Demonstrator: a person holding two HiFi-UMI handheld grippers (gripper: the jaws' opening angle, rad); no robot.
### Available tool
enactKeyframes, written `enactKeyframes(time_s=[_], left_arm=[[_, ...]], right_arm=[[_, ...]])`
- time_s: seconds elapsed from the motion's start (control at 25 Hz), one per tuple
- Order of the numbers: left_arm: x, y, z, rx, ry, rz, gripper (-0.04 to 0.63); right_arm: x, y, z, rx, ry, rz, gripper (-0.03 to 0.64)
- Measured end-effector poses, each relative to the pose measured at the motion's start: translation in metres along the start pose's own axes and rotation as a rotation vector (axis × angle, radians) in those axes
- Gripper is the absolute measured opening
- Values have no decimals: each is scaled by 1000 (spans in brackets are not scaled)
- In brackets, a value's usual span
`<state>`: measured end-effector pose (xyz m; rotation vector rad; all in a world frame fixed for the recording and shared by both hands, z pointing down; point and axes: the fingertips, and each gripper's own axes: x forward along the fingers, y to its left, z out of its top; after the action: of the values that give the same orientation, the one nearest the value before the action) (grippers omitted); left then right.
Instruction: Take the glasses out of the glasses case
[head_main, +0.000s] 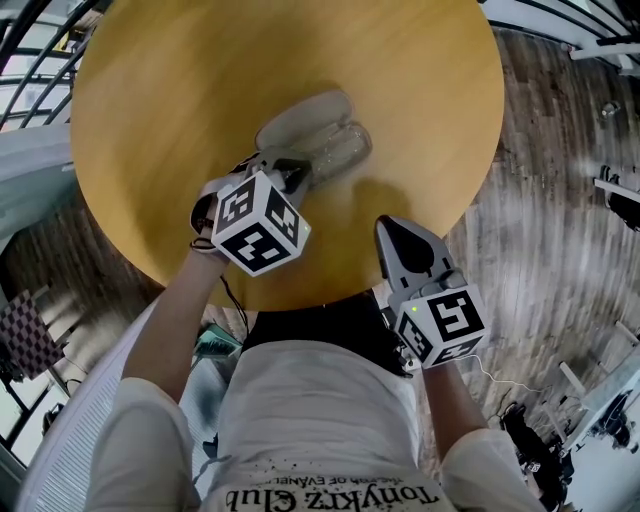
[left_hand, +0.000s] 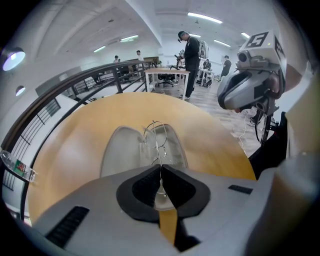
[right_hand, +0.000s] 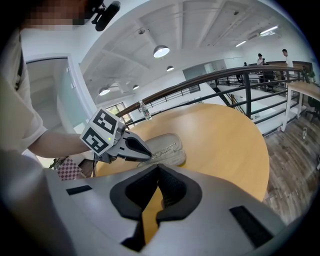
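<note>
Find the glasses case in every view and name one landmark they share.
Head view: glasses case upper centre, just beyond the left tongs.
Left gripper view: glasses case centre, open, behind the glasses those tongs pinch.
Right gripper view: glasses case left of centre.
Shared landmark: the round wooden table.

In head view the left tool (head_main: 292, 176) covers the near end of the glasses case (head_main: 318, 128); the glasses (left_hand: 156, 136) ahead of it are too thin to make out.

Round yellow wooden table (head_main: 180, 90); grey plank floor (head_main: 545, 170); dark curved railing (right_hand: 215, 80); ceiling lights (right_hand: 161, 51)
</note>
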<state>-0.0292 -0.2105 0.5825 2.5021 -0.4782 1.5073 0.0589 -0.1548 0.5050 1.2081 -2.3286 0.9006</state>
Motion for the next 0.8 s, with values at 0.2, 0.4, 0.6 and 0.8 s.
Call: enactKeyframes(time_s=[0.2,0.4,0.6,0.8], left_arm=[[-17,-3,4,-4,-23,20,35],[-38,-10,7,3,-45,46,35],[-54,-23,19,13,-76,75,35],[-75,-38,29,-29,-135,93,35]], right_arm=[[-7,9,9,-24,-21,4,25],[-20,22,19,-64,-43,10,25],[-40,22,25,-94,-57,7,25],[-61,26,27,-124,-85,5,25]])
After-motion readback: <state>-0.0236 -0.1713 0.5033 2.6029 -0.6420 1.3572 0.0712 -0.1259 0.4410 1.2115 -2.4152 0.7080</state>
